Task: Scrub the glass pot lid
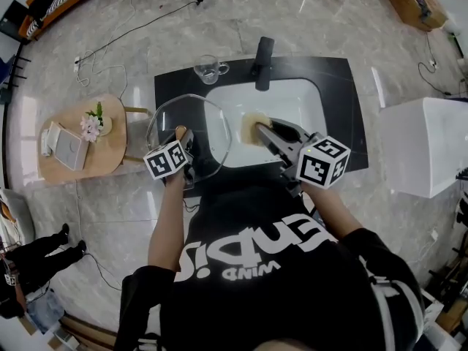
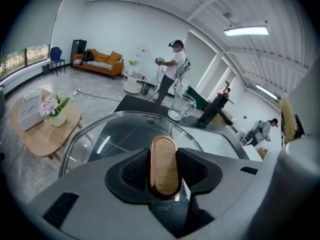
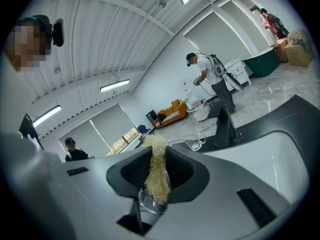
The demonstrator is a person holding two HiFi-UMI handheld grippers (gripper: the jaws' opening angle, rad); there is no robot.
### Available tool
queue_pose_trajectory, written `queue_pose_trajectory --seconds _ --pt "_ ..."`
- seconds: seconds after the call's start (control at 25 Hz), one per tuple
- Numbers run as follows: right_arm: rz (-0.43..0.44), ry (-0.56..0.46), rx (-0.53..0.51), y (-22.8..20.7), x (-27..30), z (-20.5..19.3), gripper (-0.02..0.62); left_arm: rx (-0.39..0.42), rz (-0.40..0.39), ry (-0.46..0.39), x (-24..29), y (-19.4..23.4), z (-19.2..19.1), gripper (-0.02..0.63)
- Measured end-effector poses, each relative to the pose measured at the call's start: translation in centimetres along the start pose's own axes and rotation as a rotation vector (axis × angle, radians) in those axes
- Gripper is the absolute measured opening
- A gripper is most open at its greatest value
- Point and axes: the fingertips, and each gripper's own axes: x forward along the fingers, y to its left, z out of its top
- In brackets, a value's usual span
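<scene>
The white sink [image 1: 292,97] is set in a dark surface [image 1: 344,93], and a black tap [image 1: 263,63] stands at its far edge. Just left of the tap, a clear glass mug [image 1: 210,69] stands upright on the surface, and nothing shows inside it. A pale fibrous scrubber [image 1: 252,126] hangs over the near left part of the sink. Whether it touches the basin cannot be told. The glass lid [image 1: 208,115] is held up off the surface, tilted, over the sink's left edge and the near left of the surface. Its top side faces the person. The left gripper [image 1: 183,139] has its jaws partly apart and clamped on the lid's wooden, copper-rimmed knob [image 2: 164,159]. The knob stands on end between the two pads, and the glass spreads out beyond it. The right gripper [image 1: 267,131] reaches over the sink from the near right. Its jaws are pressed close on the scrubber, whose strands stick out above and below them in the right gripper view. The scrubber sits just right of the lid's rim, with a small gap in the head view. Far left, a round wooden table [image 1: 110,152] carries a flower pot [image 1: 95,123].
</scene>
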Motion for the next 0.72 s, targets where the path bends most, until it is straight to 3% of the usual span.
queue_pose_trajectory --seconds 0.4,0.6,0.72 --pt "0.004 0.011 0.004 0.10 0.24 -0.46 0.074 0.013 0.022 0.004 1.06 0.17 -0.11 0.181" --pt "0.005 0.020 0.005 0.14 0.48 -0.68 0.074 0.061 0.031 0.024 1.07 -0.13 -0.03 0.185" --pt "0.007 0.026 0.005 0.14 0.63 -0.90 0.074 0.092 0.024 0.016 0.55 -0.70 0.32 0.227"
